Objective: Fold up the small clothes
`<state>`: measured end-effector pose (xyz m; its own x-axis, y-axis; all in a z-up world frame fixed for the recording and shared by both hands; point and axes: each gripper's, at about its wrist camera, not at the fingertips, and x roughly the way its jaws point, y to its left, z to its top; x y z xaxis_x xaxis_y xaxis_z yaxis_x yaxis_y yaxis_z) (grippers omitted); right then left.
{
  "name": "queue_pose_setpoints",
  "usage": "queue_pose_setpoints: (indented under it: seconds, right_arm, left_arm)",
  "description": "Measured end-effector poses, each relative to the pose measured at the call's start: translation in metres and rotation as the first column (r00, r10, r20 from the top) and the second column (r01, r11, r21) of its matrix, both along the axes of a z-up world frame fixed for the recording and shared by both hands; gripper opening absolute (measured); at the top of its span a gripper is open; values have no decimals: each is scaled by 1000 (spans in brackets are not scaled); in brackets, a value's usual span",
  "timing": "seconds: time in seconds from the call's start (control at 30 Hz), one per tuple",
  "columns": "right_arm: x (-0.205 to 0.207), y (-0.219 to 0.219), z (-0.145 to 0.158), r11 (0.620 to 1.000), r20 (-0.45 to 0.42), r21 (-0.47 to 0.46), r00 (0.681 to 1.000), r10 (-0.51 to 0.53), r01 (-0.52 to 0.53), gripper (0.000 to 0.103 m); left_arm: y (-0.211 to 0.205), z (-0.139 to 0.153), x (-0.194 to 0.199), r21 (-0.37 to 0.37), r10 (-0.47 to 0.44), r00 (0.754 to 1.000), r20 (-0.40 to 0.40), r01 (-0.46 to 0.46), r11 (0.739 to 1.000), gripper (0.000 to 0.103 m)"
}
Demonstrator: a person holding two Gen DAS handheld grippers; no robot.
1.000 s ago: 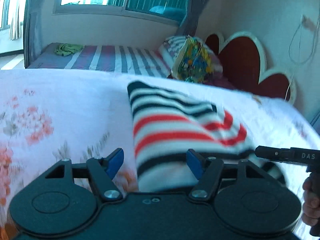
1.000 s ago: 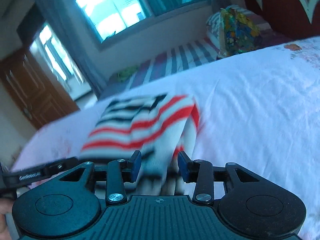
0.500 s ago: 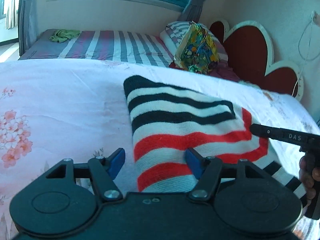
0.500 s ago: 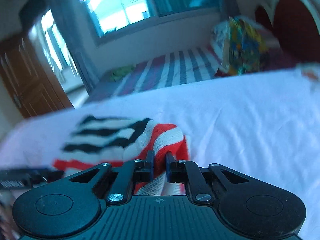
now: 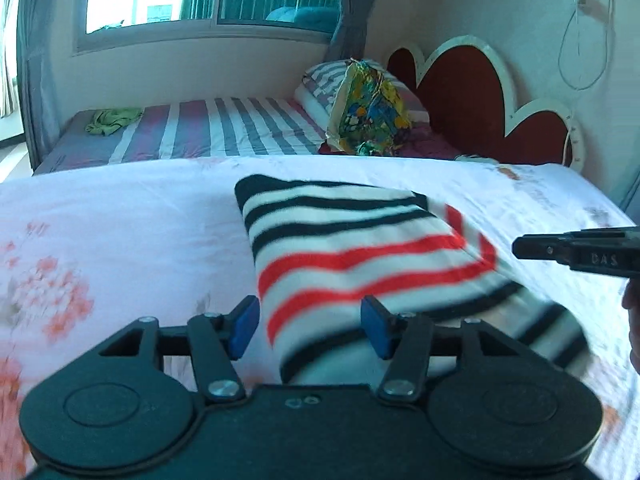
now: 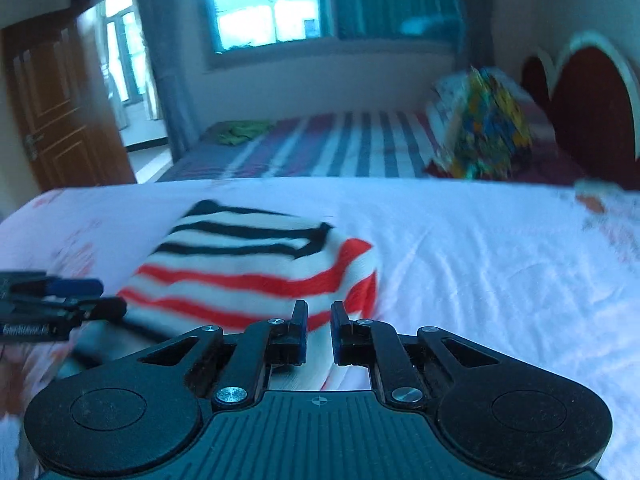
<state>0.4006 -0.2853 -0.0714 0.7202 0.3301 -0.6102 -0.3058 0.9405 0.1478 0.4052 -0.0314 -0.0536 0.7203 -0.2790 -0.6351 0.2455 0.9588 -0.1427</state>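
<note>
A small knit garment (image 5: 360,256) with black, white and red stripes lies folded on the white floral bedsheet (image 5: 120,232). My left gripper (image 5: 310,328) is open, its blue pads either side of the garment's near left corner. My right gripper (image 6: 319,330) has its jaws a small gap apart and empty, just behind the garment's near right edge (image 6: 256,268). The right gripper's tip (image 5: 576,254) shows at the right of the left wrist view, beside the garment. The left gripper's fingers (image 6: 60,300) show at the left of the right wrist view.
Behind this bed stands a second bed with a striped sheet (image 5: 208,128), a green cloth (image 5: 112,120) on it, and a colourful bag (image 5: 368,112) by the pillows. A red heart-shaped headboard (image 5: 472,96) stands at the right. A wooden door (image 6: 60,112) is at the far left.
My right gripper was shut on the garment's folded corner half a second ago; it has let go, opened slightly and drawn back. The garment now lies flat. The left gripper stays open.
</note>
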Motion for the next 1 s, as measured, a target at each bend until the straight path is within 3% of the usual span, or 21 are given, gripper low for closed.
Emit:
queue_pose_setpoints:
  seconds: [0.07,0.2,0.43,0.7,0.9,1.0]
  right_arm:
    - [-26,7,4,1000,10,-2,1000,24,-24,11]
    - [-60,23,0,996,13,-65,998,61,-60,11]
    - [-62,30,-37,983,-77,-177,997,31,-45,11]
    - [-58,25,-56,991,-117,-129,991,-57,41,11]
    - [-59,29,-48,986,-125,-143,987,-103,85,11]
    - [-69,33,-27,984,-68,-121,987,-143,134,11]
  left_arm:
    - [6,-1,-18,-32,11,1000,-10,-12,999,54]
    - [10,-8,-35,-22,12,999,-36,-12,1000,58]
    - [23,-19,-51,-26,4,998,-56,-5,1000,63]
    - [29,-30,-55,-22,-4,999,-53,3,1000,68]
    - [36,-34,-62,-29,-13,998,-66,11,1000,69]
    - [38,-22,-60,-29,1,998,-66,-3,1000,67]
